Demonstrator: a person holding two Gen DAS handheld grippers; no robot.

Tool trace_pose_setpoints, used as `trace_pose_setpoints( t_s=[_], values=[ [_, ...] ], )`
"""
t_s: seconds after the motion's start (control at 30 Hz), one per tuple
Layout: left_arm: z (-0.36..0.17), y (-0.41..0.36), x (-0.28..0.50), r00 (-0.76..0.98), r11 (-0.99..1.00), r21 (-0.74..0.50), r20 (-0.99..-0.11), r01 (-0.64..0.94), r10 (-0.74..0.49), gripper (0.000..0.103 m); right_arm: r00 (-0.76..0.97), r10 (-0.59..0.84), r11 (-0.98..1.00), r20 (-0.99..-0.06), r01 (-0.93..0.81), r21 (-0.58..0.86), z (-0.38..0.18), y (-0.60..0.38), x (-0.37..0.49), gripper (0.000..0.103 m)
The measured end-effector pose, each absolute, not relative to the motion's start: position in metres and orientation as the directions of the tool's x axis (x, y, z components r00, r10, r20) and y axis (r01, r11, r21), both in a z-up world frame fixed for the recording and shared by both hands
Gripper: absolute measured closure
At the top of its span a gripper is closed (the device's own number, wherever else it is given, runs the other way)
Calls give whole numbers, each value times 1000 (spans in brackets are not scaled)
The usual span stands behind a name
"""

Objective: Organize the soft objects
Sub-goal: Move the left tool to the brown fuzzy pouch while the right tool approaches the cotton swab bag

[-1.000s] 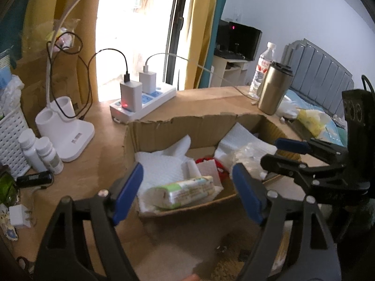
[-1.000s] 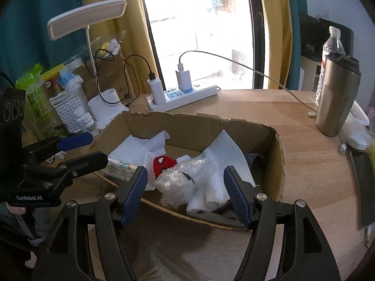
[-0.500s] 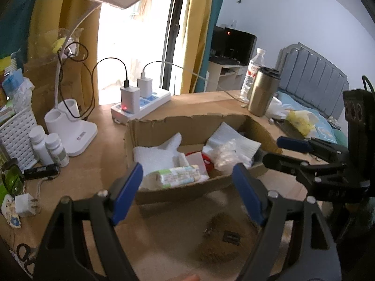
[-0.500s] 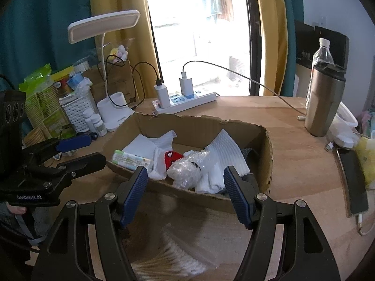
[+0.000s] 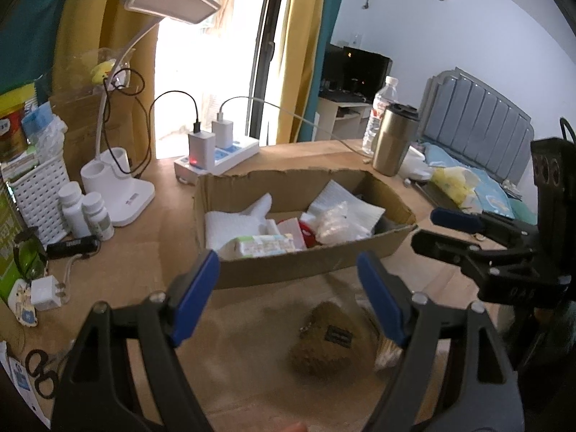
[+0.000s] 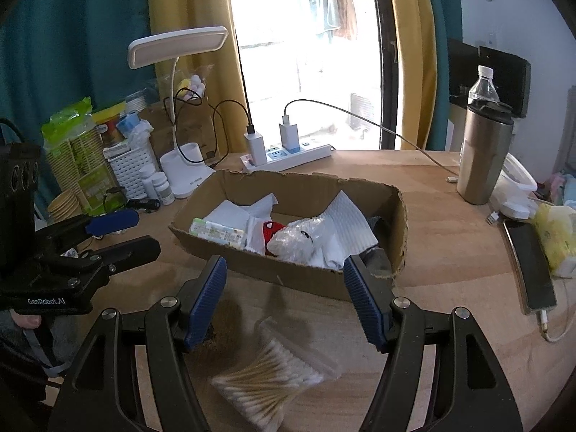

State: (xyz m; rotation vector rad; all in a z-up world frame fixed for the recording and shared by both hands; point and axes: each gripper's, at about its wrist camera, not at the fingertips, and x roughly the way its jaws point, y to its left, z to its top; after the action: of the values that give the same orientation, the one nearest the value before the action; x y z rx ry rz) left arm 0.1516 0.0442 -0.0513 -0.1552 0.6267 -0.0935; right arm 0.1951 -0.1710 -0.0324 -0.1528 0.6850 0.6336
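Note:
A shallow cardboard box (image 5: 288,262) (image 6: 298,273) sits on the wooden desk. It holds white foam sheets (image 6: 349,223), a tissue pack (image 5: 262,244) (image 6: 216,232), a red plush (image 6: 270,230) and a crinkled clear bag (image 6: 298,239). In front of the box lie a brown fuzzy pouch (image 5: 324,338) and a clear bag of cotton swabs (image 6: 273,381). My left gripper (image 5: 288,302) is open and empty above the pouch. My right gripper (image 6: 284,302) is open and empty above the swabs.
A white desk lamp (image 6: 180,165), power strip (image 6: 288,154) with chargers, pill bottles (image 5: 90,212) and a white basket (image 5: 39,194) stand behind and left of the box. A steel tumbler (image 6: 482,158), water bottle, phone (image 6: 529,266) and yellow tissue pack (image 6: 554,241) are at the right.
Both grippers have pulled back and up from the box, staying open. The pouch and the swab bag on the desk in front of the box have come into view.

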Motion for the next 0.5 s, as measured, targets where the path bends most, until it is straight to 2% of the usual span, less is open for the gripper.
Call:
trace_pose_setpoints(
  t_s=[0.5],
  values=[
    [-65,37,133,788,983,-175,-598,51,-147,22,577,487,808,-656,-583,86,-50,-177,173,32]
  ],
)
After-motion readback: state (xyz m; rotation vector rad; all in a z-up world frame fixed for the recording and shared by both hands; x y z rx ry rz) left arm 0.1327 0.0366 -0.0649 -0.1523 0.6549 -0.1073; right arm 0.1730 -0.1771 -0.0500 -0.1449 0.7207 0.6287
